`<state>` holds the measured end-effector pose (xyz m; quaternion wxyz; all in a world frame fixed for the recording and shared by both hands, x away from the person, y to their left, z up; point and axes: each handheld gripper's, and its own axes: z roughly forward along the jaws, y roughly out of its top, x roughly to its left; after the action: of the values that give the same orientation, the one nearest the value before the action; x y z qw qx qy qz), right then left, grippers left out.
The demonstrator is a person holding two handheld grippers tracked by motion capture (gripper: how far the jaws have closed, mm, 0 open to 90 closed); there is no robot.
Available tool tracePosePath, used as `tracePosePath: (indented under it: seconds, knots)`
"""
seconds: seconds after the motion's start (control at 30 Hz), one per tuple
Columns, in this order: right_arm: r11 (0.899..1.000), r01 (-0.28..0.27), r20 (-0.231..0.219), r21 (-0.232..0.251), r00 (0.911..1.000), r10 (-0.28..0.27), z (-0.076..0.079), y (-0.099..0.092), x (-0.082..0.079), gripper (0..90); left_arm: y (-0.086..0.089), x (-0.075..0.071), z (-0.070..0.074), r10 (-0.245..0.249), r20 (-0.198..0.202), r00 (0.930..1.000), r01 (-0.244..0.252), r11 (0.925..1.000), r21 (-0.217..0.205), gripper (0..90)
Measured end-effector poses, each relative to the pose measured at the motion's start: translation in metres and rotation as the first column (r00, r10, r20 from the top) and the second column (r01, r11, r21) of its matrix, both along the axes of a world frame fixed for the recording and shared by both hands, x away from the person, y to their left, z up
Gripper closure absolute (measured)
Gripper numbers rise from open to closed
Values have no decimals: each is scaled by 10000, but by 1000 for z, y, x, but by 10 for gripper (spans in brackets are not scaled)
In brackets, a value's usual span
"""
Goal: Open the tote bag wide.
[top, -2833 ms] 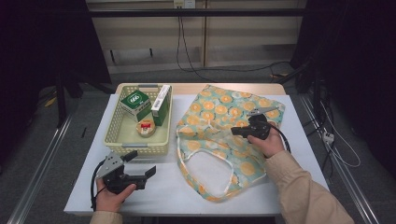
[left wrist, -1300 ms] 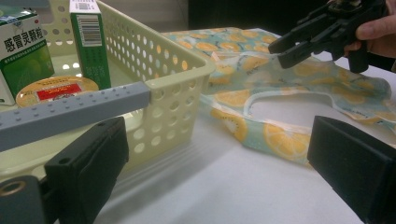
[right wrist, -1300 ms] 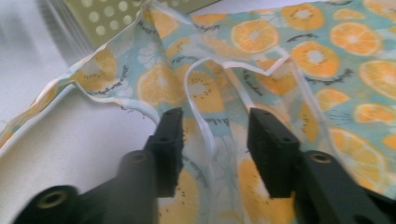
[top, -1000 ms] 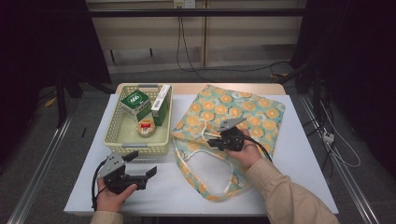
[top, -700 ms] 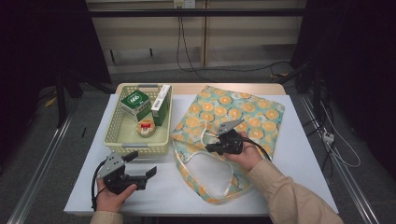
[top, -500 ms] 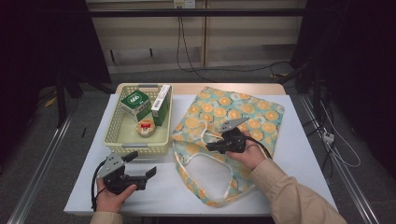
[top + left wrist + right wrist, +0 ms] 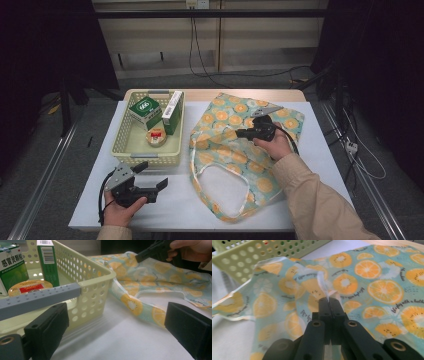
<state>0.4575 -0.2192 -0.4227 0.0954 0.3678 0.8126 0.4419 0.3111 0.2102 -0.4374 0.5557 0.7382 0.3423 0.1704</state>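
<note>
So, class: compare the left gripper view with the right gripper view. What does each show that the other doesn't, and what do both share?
Left gripper view: the left gripper with its jaws standing wide apart, green boxes and a round tin inside the basket, and the hand holding the other gripper. Right gripper view: the right gripper shut on a pinched fold of the fruit-print bag. Both share that bag, the perforated basket and the white table.
</note>
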Motion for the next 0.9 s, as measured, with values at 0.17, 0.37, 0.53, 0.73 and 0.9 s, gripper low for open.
tracePosePath:
  seconds: [0.17,0.37,0.53,0.73,0.9]
  knots:
    - [9985,376,-266,-398,9989,-386,-19,-6,9,900,1,0,0,6,-29,10000,-6,10000,5,53]
    - [9964,737,-550,-423,9956,-759,-34,-13,11,900,2,0,-1,21,-38,10000,-21,10000,-9,53]
    - [9980,289,-466,-563,9984,-315,-38,-7,3,796,2,0,-1,44,-33,10000,-44,10000,23,54]
    - [9984,65,-355,-556,9993,-84,-31,1,-6,587,1,-1,0,53,-36,10000,-53,10000,42,54]
    - [9989,-92,-177,-452,9998,84,-17,6,-18,430,1,-1,0,56,-1,10000,-56,10000,28,54]
